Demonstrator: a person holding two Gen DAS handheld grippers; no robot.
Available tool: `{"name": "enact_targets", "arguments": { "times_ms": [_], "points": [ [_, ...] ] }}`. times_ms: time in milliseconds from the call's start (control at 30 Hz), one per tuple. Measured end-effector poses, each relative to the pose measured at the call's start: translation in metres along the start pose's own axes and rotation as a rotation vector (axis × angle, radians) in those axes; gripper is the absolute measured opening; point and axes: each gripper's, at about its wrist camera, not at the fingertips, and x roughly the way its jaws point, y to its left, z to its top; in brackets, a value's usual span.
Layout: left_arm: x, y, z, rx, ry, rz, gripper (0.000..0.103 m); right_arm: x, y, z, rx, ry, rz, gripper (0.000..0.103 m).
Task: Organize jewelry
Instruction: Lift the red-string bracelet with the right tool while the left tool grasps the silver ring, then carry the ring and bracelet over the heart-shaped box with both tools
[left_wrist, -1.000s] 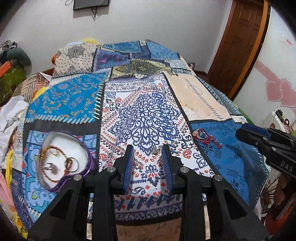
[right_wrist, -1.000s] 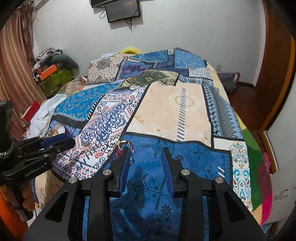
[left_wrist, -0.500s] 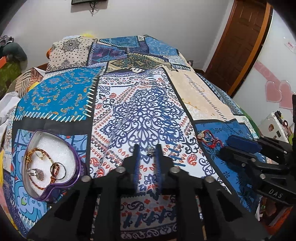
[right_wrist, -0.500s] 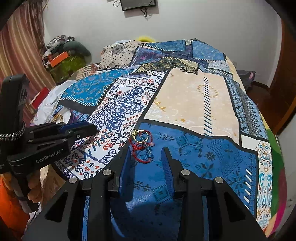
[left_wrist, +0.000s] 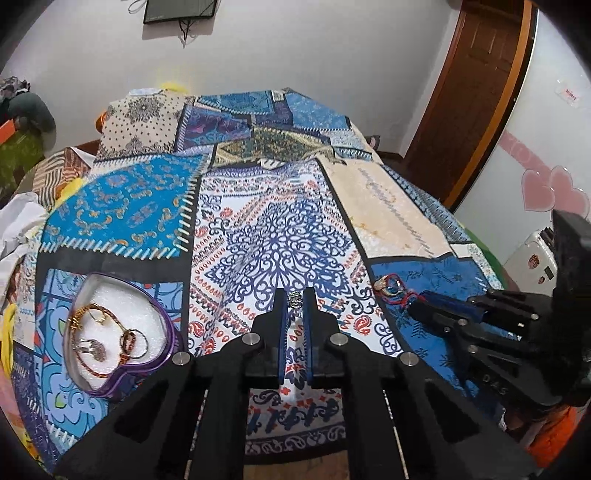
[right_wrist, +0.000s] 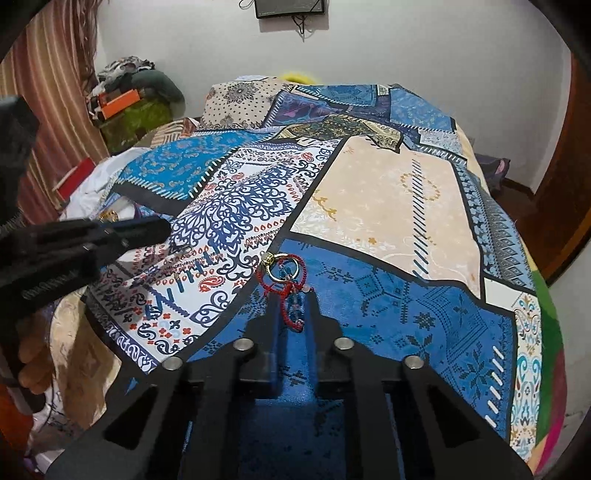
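My left gripper is shut on a small silver ring and holds it just above the patterned bedspread. A purple heart-shaped jewelry box with a white lining lies to its left, holding a gold chain, rings and a pendant. My right gripper is closed around a red string bracelet with blue beads and a gold ring, lying on the blue patch. The bracelet also shows in the left wrist view.
The bed fills both views. A wooden door stands at the right. Clothes and an orange box are piled at the far left. A white suitcase stands beside the bed at the right.
My left gripper closed on the silver ring and lifted slightly. My right gripper moved forward over the red bracelet and narrowed around it.
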Motion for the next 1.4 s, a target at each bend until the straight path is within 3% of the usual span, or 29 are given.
{"name": "enact_targets", "arguments": {
  "times_ms": [567,933,1400],
  "points": [
    [-0.04,-0.002,0.005,0.009,-0.084,0.006,0.006,-0.037,0.001,0.016,0.037,-0.098,-0.024,0.007],
    [-0.075,0.018,-0.001,-0.022,-0.149,0.023,0.006,-0.064,0.024,0.038,0.005,-0.19,-0.046,0.007],
    [-0.109,0.071,-0.021,-0.092,-0.185,0.116,0.006,-0.056,0.085,0.05,-0.07,-0.211,0.075,0.007]
  ]
}}
